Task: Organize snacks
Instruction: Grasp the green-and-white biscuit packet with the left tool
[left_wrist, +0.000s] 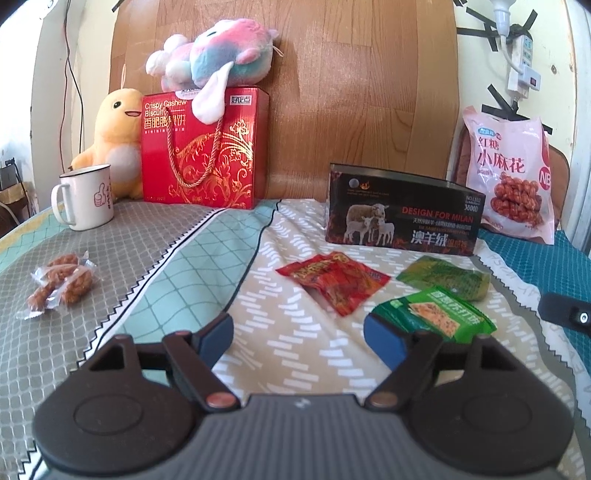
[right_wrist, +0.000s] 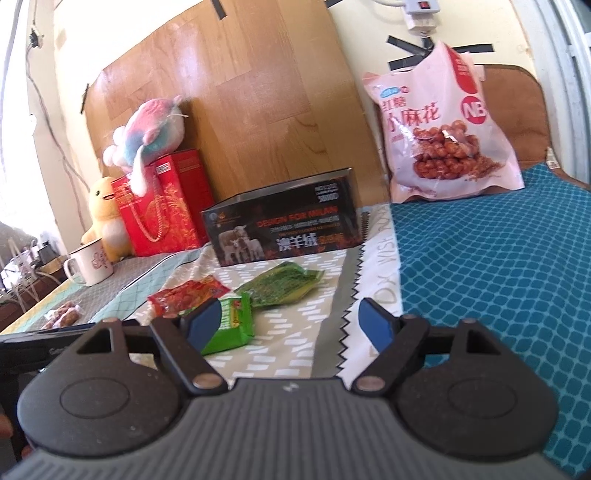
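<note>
Surface: patchwork cloth (left_wrist: 207, 258) in grey, mint, beige and teal panels.
Red snack packet (left_wrist: 334, 282): crinkled foil, yellow print, flat on the beige panel at 12 o'clock from the left tongs.
Dark green packet (left_wrist: 445, 277): flat, at 3 o'clock of the red one, apart from it.
Bright green cracker packet (left_wrist: 439, 314): glossy, cracker picture, at 1 o'clock of the left tongs, partly behind their right pad.
Clear-wrapped brown twists (left_wrist: 61, 284): small cluster on the grey panel, at 10 o'clock.
Black box (left_wrist: 402, 212): sheep picture, upright, at 12 o'clock behind the packets.
Pink snack bag (left_wrist: 511, 173): upright, at 2 o'clock.
Left tongs (left_wrist: 299, 334): spread wide, nothing between the pads.
Right tongs (right_wrist: 290, 325): spread wide, empty, over the zigzag seam.
</note>
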